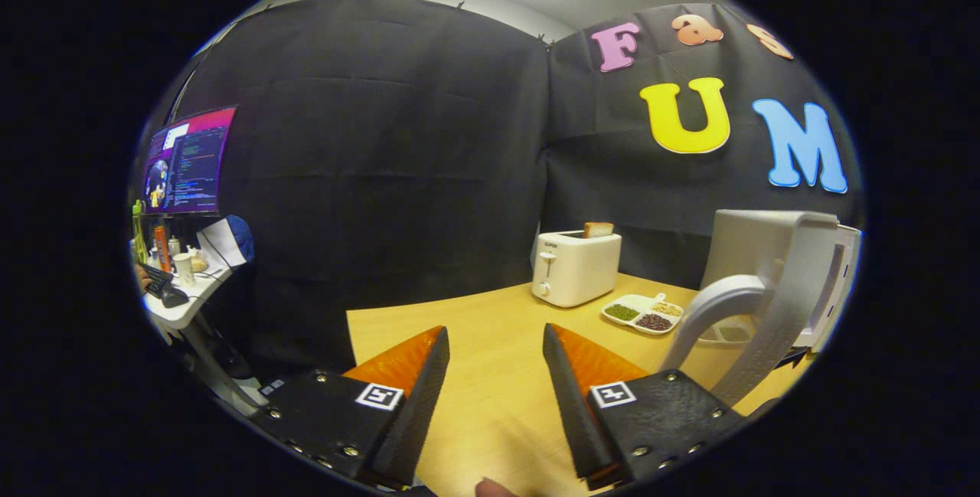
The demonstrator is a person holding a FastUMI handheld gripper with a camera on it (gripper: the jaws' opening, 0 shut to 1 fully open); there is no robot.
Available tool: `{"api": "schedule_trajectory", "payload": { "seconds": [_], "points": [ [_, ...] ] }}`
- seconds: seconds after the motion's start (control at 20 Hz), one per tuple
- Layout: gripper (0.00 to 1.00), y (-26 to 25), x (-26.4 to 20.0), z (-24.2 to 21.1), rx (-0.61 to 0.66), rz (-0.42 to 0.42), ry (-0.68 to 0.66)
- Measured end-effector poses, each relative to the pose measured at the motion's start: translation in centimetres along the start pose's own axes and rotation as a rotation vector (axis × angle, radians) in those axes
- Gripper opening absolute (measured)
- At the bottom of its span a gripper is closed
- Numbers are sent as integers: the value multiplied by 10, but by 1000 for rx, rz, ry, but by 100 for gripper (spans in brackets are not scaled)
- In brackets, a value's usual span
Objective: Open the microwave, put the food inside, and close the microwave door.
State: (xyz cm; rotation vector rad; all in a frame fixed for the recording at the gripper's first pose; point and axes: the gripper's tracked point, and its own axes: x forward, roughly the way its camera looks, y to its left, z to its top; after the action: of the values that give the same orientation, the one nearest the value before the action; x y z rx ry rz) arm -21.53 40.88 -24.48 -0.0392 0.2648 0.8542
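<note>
Gripper [496, 344] is held low over the light wooden tabletop [475, 328]; fingers spread, nothing pinched, only bare table between them.

Task status, judged from layout:
- The white microwave with the curved grey door handle [773, 282] is seen at far right, just beyond the right finger. The door appears swung out toward the gripper, handle edge-on, so the opening step is judged done or nearly done. How far it is open cannot be told, and the cavity is hidden.
- The food, a white sectioned plate with green, dark-red and pale fillings [643, 313], is seen on the table between the toaster and the microwave, ahead and right of the fingers. Not yet loaded.
- Left: plate to be gripped, placed inside, door closed.

Count:
- 1 microwave, 1 handle
- 1 sectioned plate, 3 compartments visible
- 1 white two-slot toaster [576, 267] at far centre, 1 bread slice [598, 230] standing in it
- 1 monitor [187, 161] on a side desk, far left, with small clutter that is too small to be counted
</note>
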Motion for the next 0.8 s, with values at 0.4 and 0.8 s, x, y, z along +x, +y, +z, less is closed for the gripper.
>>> {"api": "schedule_trajectory", "payload": {
  "seconds": [0.4, 0.8],
  "points": [
    [29, -64, -22, 5, -44, -184, -33],
    [29, -175, -83, 9, 2, -434, -63]
  ]
}}
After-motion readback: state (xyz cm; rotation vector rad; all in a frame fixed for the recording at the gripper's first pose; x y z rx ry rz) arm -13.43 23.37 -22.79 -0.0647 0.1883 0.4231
